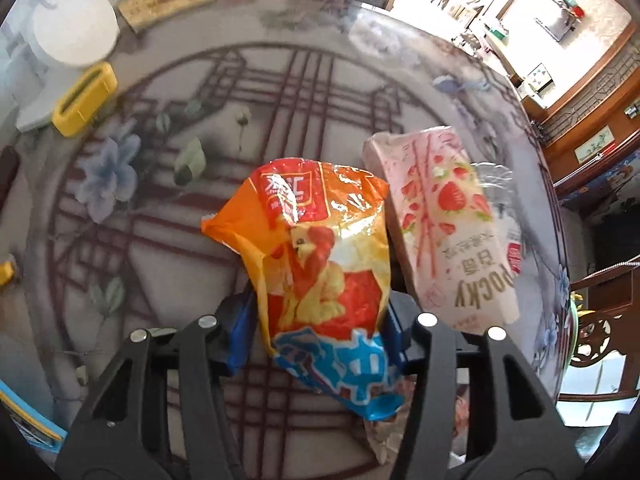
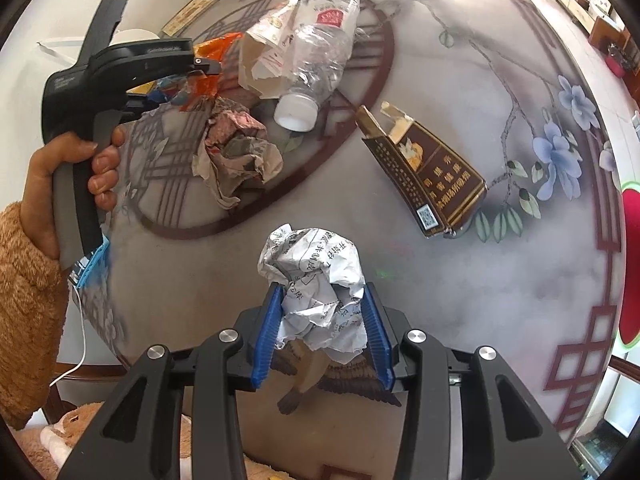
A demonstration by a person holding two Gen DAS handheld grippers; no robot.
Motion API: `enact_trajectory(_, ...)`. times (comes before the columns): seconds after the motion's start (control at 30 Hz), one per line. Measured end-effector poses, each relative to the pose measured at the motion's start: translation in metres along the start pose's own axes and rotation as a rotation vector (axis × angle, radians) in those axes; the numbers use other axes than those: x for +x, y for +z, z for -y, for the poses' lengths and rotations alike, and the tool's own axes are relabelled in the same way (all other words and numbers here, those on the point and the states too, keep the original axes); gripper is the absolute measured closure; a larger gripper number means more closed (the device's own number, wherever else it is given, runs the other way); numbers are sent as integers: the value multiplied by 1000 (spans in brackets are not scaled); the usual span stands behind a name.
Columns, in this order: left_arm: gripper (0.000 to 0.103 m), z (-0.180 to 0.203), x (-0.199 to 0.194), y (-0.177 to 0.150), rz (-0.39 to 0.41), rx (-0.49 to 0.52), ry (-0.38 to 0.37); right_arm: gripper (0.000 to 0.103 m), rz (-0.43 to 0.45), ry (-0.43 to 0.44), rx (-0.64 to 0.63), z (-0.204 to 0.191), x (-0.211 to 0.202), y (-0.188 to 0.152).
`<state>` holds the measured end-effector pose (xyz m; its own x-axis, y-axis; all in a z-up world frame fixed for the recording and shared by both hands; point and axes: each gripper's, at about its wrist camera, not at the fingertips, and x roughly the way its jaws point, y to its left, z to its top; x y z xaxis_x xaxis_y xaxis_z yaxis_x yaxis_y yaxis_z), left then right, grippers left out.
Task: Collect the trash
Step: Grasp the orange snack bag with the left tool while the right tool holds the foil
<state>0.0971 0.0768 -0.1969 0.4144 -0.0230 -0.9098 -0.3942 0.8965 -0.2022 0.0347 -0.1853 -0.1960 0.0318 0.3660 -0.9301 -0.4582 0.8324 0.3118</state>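
An orange snack bag (image 1: 320, 264) with a rooster print stands between the blue pads of my left gripper (image 1: 316, 336), which are shut on its lower part. A pink Pocky box (image 1: 444, 232) lies just right of it on the round table (image 1: 160, 240). My right gripper (image 2: 320, 332) is shut on a crumpled white paper ball (image 2: 316, 280) with printed text. Beyond it lie a brown cigarette pack (image 2: 432, 176), a clear plastic bottle (image 2: 320, 48), a torn carton (image 2: 268, 40) and a crumpled wrapper (image 2: 236, 152). A person's hand (image 2: 80, 176) holds the left gripper (image 2: 204, 68) at the upper left.
A white round container (image 1: 72, 28), a yellow block (image 1: 84, 100) and a tan box (image 1: 168, 0) stand at the table's far left. A carved wooden chair (image 1: 600, 320) stands beyond the right rim. A fuzzy brown sleeve (image 2: 24, 320) fills the lower left.
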Motion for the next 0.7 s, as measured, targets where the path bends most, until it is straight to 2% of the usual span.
enact_trajectory(0.17, 52, 8, -36, -16, 84, 36, 15, 63, 47, -8, -34, -9, -14, 1)
enact_trajectory(0.37, 52, 25, -69, -30, 149, 81, -13, 63, 103, -5, -41, -10, -31, -2)
enact_trajectory(0.7, 52, 65, -86, -53, 184, 114, -37, 63, 204, 25, -7, 13, -62, -11)
